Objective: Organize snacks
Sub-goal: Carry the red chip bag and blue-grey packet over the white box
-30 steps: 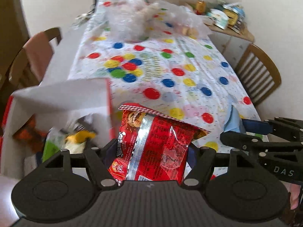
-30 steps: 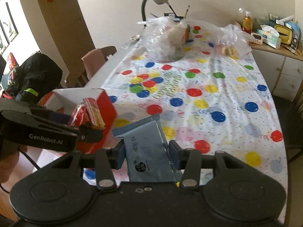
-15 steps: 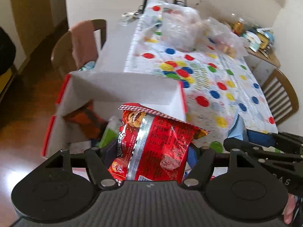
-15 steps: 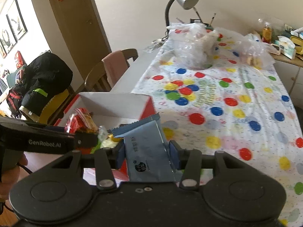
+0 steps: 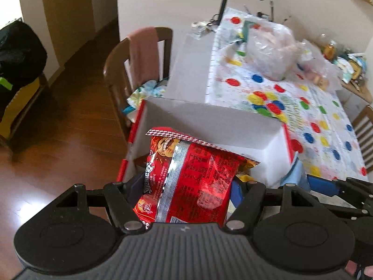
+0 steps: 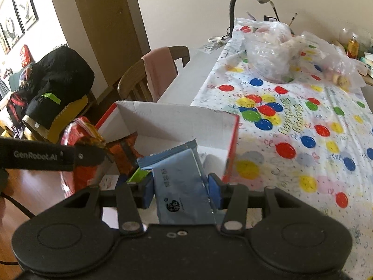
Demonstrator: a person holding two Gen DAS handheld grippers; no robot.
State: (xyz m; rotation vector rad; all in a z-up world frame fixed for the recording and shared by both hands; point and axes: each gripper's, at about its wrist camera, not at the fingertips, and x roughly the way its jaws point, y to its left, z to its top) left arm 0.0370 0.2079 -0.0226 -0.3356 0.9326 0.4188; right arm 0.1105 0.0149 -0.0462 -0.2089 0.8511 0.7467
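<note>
Both grippers have swung from the table's middle to the white box [image 6: 177,119] at its edge. Left gripper [image 5: 186,187] clamps the red snack bag [image 5: 191,182], right gripper [image 6: 180,189] the blue packet [image 6: 179,186], both above the box; crowding together, either could snag the box wall or drop outside.

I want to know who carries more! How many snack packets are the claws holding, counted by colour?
Shiny red foil snack packet, in the left claw: 1
Pale blue flat plastic snack packet, in the right claw: 1
Total: 2
</note>
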